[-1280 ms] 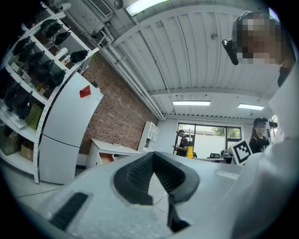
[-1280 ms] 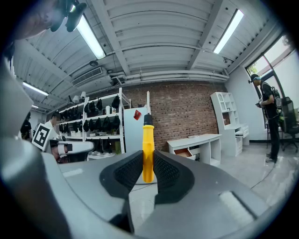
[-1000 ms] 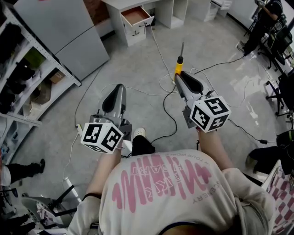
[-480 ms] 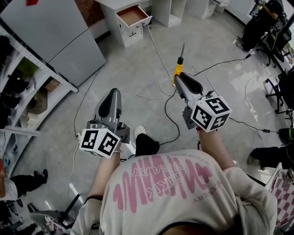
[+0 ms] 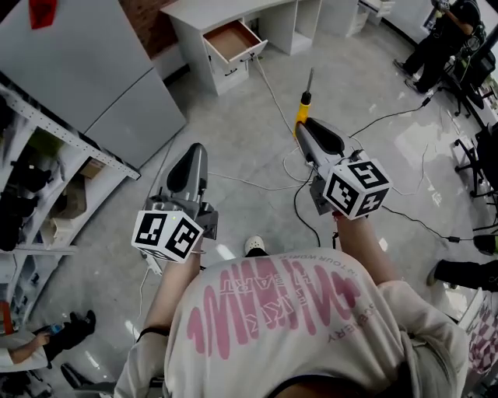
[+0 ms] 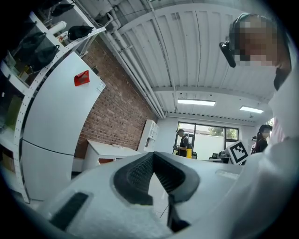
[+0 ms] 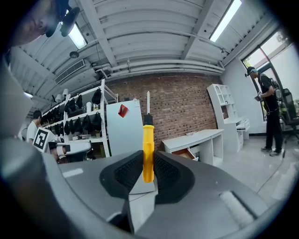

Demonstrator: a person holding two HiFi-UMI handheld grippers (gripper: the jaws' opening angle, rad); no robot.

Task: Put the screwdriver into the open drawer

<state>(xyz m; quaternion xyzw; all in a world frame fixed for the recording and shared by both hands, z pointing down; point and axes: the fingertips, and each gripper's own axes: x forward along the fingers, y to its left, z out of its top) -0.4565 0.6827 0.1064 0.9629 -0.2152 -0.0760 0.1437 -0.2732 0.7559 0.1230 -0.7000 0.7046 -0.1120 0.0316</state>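
Person is walking toward the white desk (image 5: 204,11). Over the last second, in the head view, the open wooden-bottomed drawer (image 5: 233,36) is growing and sliding lower in frame, and the floor cables (image 5: 270,92) are sweeping back under both arms. The grip isn't changing. The right gripper (image 5: 305,124) is still clamping the yellow plastic handle of the screwdriver (image 5: 304,99), its black collar and thin metal shaft sticking out past the jaw tips and pointing roughly at the desk. The right gripper view is confirming this: the pads are pressing both sides of the screwdriver (image 7: 148,149) handle, the shaft is standing straight out of the right gripper (image 7: 148,168), and the drawer (image 7: 187,153) is showing below the desktop a little right of the shaft. The left gripper (image 5: 194,153) is travelling alongside with nothing in it. In its own view the left gripper (image 6: 153,158) is showing pad tips meeting, with only floor behind them. The grey cabinet (image 5: 85,70) is passing on the left. My read: this is still the carry phase, and the distance is closing but isn't closed. The screwdriver is still well apart from the drawer, so insertion isn't starting yet. Next I'd expect the right arm to keep heading for the drawer mouth, then tip the shaft down over the bare drawer bottom before letting go. The handle is looking square in the pads, so I'm judging slip risk low.
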